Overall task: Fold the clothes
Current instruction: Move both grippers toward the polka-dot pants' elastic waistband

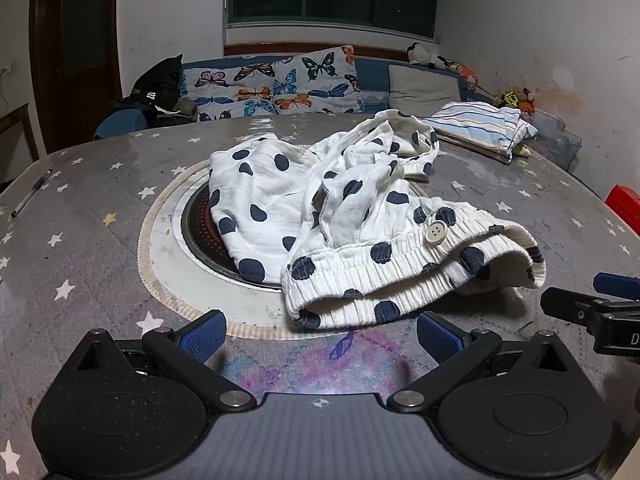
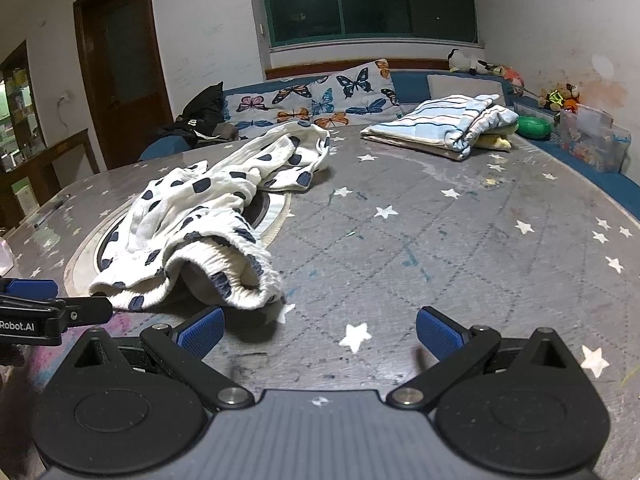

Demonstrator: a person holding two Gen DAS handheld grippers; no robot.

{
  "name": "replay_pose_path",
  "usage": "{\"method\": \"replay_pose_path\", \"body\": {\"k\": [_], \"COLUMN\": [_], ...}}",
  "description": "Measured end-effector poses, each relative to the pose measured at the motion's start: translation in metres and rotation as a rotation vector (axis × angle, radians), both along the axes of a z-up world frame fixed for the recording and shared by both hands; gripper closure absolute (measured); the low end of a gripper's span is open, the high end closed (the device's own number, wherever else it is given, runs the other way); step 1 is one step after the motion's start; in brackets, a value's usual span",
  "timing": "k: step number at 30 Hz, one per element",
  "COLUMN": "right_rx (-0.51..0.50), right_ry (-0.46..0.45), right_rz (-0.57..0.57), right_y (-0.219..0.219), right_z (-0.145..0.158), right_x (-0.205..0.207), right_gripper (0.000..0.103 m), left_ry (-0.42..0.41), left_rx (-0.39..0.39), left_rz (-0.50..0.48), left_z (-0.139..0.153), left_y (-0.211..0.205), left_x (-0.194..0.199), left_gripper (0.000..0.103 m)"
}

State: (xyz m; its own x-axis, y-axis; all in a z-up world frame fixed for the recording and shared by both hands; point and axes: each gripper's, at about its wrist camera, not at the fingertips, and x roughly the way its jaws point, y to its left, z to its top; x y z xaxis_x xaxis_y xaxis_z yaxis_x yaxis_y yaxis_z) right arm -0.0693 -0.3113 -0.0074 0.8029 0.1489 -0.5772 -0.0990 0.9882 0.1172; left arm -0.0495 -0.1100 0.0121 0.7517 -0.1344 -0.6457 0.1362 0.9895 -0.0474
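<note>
Rumpled dotty shorts mid-counter, both claws wide apart and holding nothing.

We've got crinkly white cotton shorts with navy blobs, a ribbed elastic waistband and one pale button, slumped over the round inset hob on the grey star-print counter. Our left claw sits just short of the waistband; our right claw faces open cloth. A folded striped piece lies well apart at the far edge.

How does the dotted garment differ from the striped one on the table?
The dotted garment lies crumpled and unfolded; the striped garment is folded into a neat stack. The dotted one is white with dark blue spots and a button; the striped one has pale blue and white stripes. The dotted one lies near the hand-held grippers, the striped one at the far side. Both rest on the table.
</note>
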Motion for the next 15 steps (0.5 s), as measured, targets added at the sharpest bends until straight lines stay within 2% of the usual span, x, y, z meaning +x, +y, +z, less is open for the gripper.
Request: {"method": "replay_pose_path", "body": {"k": [15], "right_rx": [0.012], "right_ry": [0.011], "right_rz": [0.019], "right_y": [0.0039], "right_z": [-0.0029], "right_x": [0.0025], "right_gripper": [0.0], "left_ry": [-0.001], "left_rx": [0.002], "left_rz": [0.007], "left_z": [-0.0017], "left_y": [-0.0053], "left_x": [0.0044], "left_gripper": [0.0]}}
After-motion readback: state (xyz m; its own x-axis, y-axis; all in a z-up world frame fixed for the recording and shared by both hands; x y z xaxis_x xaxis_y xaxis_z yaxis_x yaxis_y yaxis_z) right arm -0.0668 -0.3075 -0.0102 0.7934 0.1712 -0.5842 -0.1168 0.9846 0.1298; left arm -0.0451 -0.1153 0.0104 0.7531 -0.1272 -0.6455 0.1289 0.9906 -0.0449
